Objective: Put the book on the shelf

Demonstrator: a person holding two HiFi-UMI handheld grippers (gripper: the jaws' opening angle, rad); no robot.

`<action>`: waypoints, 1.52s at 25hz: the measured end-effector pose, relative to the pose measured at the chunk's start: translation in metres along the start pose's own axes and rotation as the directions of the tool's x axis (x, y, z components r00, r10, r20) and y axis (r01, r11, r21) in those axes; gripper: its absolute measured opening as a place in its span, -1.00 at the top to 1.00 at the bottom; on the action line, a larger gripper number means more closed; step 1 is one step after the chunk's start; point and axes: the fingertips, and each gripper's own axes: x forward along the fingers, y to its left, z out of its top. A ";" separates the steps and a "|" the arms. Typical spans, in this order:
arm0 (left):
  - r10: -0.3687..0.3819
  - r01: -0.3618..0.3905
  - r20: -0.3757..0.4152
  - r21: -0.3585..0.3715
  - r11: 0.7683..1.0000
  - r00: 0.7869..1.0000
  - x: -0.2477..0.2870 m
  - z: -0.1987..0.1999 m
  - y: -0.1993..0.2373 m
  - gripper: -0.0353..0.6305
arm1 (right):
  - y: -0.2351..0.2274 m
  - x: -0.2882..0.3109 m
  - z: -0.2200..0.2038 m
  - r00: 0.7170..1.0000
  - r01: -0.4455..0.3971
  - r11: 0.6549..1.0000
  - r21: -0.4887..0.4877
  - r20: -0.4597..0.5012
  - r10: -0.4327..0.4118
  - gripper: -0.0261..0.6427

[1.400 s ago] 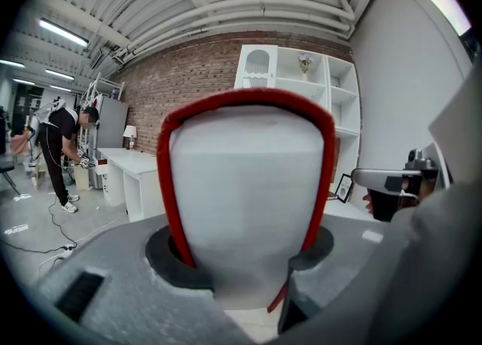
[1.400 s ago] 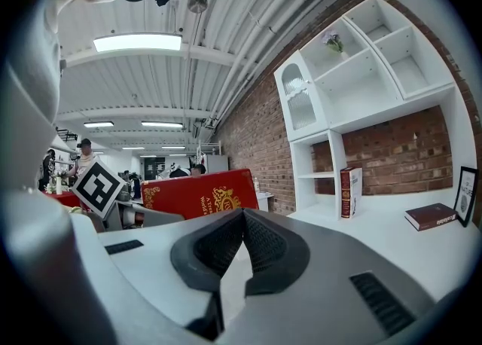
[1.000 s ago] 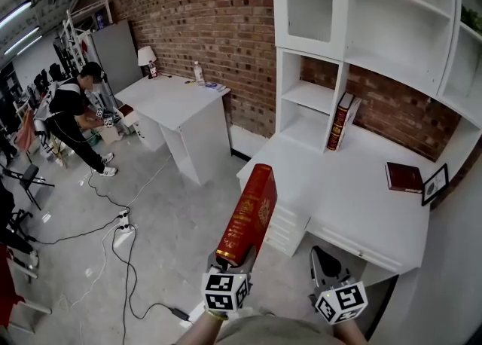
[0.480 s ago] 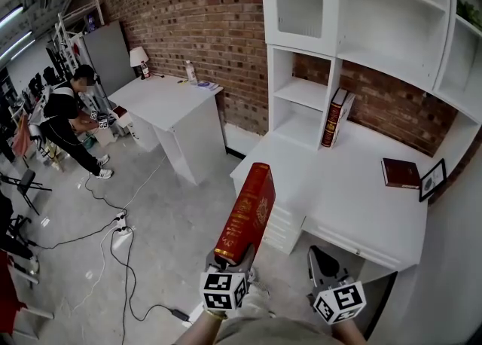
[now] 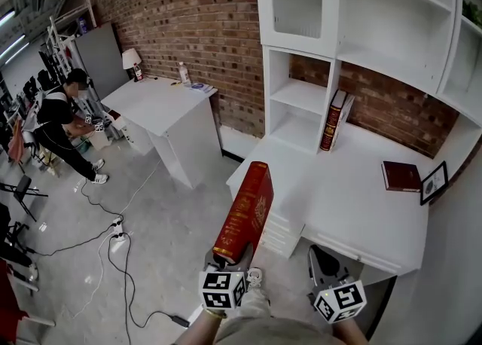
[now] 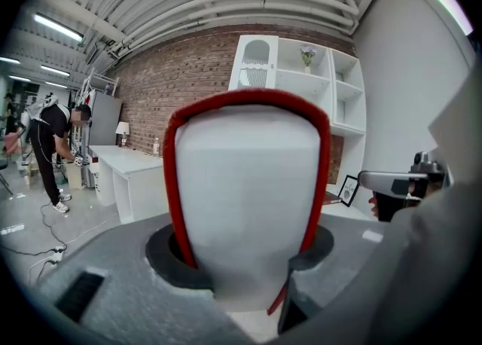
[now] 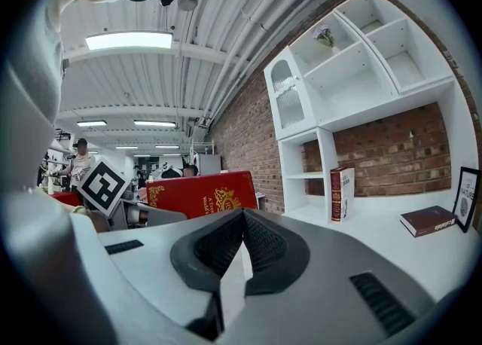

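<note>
My left gripper (image 5: pixel 230 262) is shut on the lower end of a thick red book (image 5: pixel 245 212) with gold print, holding it upright and tilted towards the white shelf unit (image 5: pixel 301 99). The left gripper view looks along the book's white page edge (image 6: pixel 248 200), which fills the gap between the jaws of the left gripper (image 6: pixel 248 264). In the right gripper view the red book (image 7: pixel 199 194) shows at the left. My right gripper (image 5: pixel 325 264) hangs beside it near the desk's front edge, and up close the right gripper (image 7: pixel 241 249) has its pads together and nothing between them.
A dark red book (image 5: pixel 334 120) leans upright in the shelf's lower bay. Another book (image 5: pixel 403 175) lies flat on the white desk (image 5: pixel 354 208) beside a picture frame (image 5: pixel 435 183). A second white desk (image 5: pixel 162 102), a person (image 5: pixel 60 121) and floor cables (image 5: pixel 113 238) are at the left.
The shelf unit and desk have drifted slightly left in the head view as the head moved. Both grippers and the held book keep their places in the view.
</note>
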 end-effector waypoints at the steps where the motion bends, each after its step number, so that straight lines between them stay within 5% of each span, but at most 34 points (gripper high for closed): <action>1: -0.002 0.002 0.000 0.001 1.000 1.000 0.004 0.002 0.002 0.18 | -0.002 0.004 0.001 1.000 0.002 1.000 0.000 -0.001 -0.002 0.90; 38: -0.107 0.108 -0.040 0.023 0.994 0.993 0.139 0.060 0.057 0.18 | -0.049 0.142 0.028 0.997 0.079 0.997 0.005 -0.012 -0.079 0.90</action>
